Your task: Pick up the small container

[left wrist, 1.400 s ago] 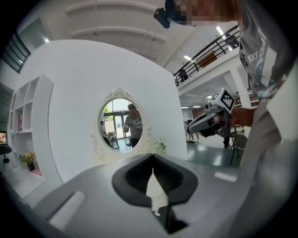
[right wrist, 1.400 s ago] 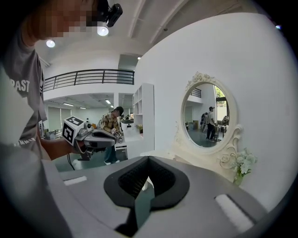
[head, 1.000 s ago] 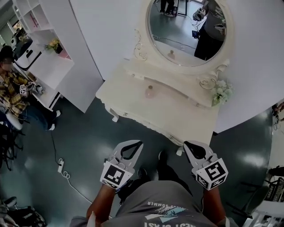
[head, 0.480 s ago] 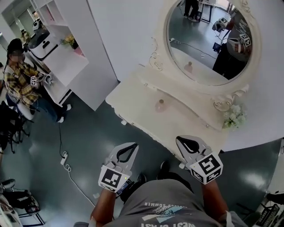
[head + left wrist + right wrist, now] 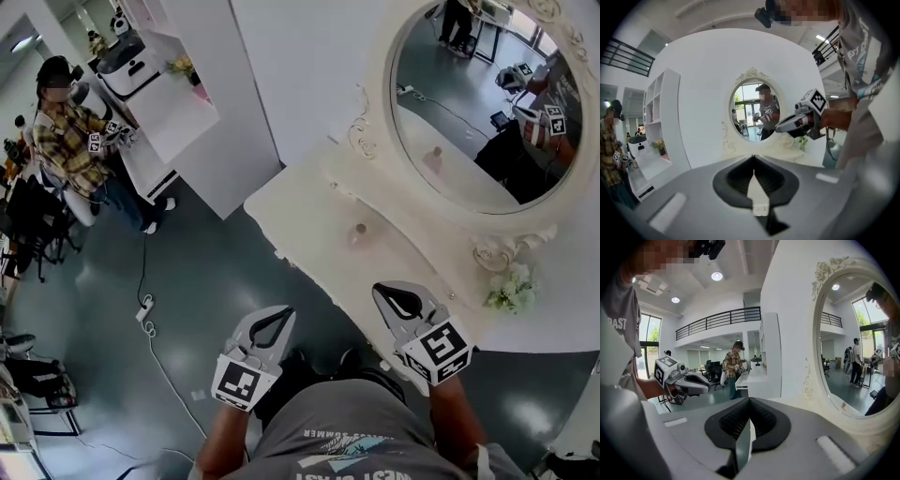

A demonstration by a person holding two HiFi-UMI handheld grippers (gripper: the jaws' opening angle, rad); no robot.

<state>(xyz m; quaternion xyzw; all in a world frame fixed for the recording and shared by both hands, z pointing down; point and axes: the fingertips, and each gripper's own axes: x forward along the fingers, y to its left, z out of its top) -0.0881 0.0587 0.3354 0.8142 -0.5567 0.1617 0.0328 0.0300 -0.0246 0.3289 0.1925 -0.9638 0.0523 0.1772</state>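
The left gripper [image 5: 283, 313] and right gripper [image 5: 382, 292] are both closed and empty. The small container [image 5: 360, 231] sits on the desk [image 5: 309, 199] well ahead of them, only a tiny blur.

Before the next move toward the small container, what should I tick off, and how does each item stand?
1. Target located: ok, the small container stands on the dressing table, in front of the mirror.
2. Nothing in the left gripper: ok, jaws together on nothing.
3. Nothing in the right gripper: ok, jaws together on nothing.
4. Jaws open for a grasp: not ok, both are shut.
5. A gripper at the container: not ok, both hang short of it.
6. Space round the container free: ok, the flowers sit at the table's far end.
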